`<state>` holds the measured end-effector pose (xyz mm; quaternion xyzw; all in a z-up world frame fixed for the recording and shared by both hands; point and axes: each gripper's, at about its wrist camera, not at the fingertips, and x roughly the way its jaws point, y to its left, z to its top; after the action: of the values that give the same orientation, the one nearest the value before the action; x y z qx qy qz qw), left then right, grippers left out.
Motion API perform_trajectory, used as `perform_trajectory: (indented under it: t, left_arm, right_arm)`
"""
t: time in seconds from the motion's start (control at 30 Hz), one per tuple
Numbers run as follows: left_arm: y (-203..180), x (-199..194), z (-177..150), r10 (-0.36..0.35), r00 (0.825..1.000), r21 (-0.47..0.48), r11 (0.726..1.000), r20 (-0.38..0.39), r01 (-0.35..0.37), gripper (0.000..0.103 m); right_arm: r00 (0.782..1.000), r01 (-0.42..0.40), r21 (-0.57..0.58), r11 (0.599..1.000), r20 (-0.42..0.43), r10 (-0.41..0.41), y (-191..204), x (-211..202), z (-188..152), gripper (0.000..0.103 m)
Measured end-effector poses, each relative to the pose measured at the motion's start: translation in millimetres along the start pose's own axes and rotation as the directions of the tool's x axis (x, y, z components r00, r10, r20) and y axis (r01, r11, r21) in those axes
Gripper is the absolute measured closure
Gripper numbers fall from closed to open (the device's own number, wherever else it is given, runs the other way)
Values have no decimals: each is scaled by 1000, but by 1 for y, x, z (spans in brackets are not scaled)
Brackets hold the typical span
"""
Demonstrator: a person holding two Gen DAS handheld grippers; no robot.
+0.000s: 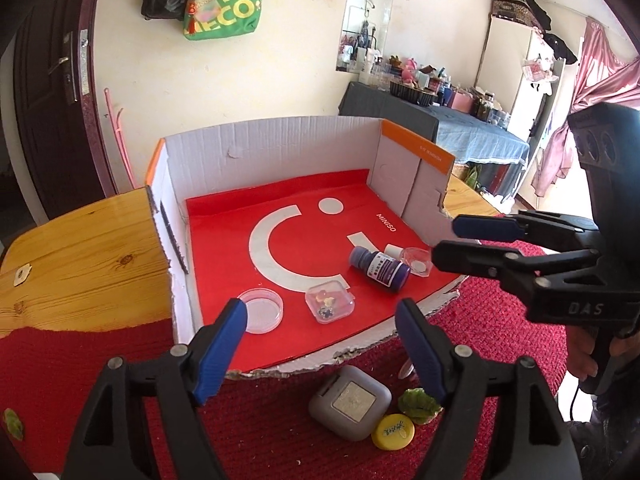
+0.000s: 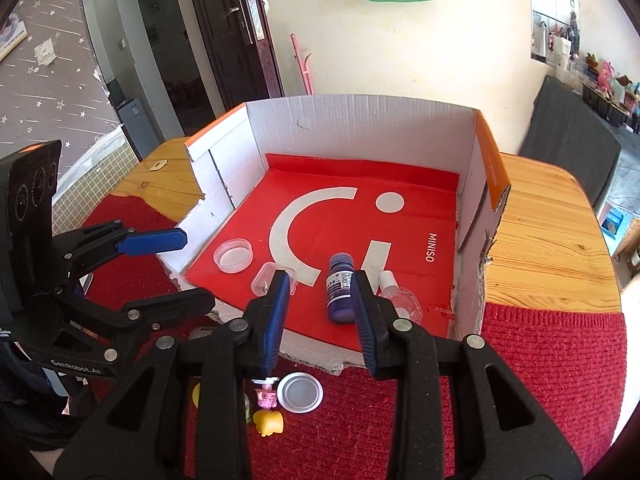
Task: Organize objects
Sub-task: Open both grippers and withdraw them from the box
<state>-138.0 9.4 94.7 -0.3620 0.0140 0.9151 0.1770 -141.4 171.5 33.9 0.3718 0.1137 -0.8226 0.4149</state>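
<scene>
Both tongs stand apart, gripping nothing: left gripper (image 1: 320, 320) and right gripper (image 2: 320, 300) hover at the cardboard box (image 2: 360, 120) front edge. Purple bottle (image 2: 340, 292) lies inside, front-right.

A wooden worktop (image 2: 548, 240) is partly covered by a red mat (image 2: 552, 376). On it a cut-open cardboard box (image 2: 360, 120) is set, and a small pale tag (image 1: 20, 276) is seen near one corner.
</scene>
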Motion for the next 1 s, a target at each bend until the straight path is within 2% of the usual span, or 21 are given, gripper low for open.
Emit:
perform_trajectory:
  t: [0.03,0.07,0.23,0.3,0.5,0.63,0.8,1.0]
  left_arm:
    - [-1,-5,-2,16,1000,-4,1000,18,-16,22]
    - [-2,-11,-5,34,999,-8,999,36,-33,21]
    - [-6,-37,-20,120,983,-43,992,136,-115,10]
    - [-8,-47,-26,147,975,-65,988,167,-138,9]
    - [-15,-62,-47,211,955,-116,975,209,-190,4]
    - [-19,-63,-63,252,944,-142,964,212,-226,0]
    - [-19,-47,-81,301,940,-171,946,161,-274,0]
    - [-14,-31,-96,310,947,-201,936,88,-288,0]
  right_arm:
    - [1000,1,0,1000,16,-1,1,-6,-2,42]
    - [999,2,-4,1000,37,-2,2,-12,-4,38]
    - [992,38,-5,999,121,-37,10,-36,-16,37]
    - [987,46,3,999,151,-46,12,-47,-22,37]
    - [969,98,12,995,227,-98,18,-67,-45,28]
    - [957,141,13,990,253,-139,21,-71,-64,26]
    - [950,197,15,980,245,-194,23,-64,-88,23]
    - [963,194,31,980,186,-197,18,-49,-107,23]
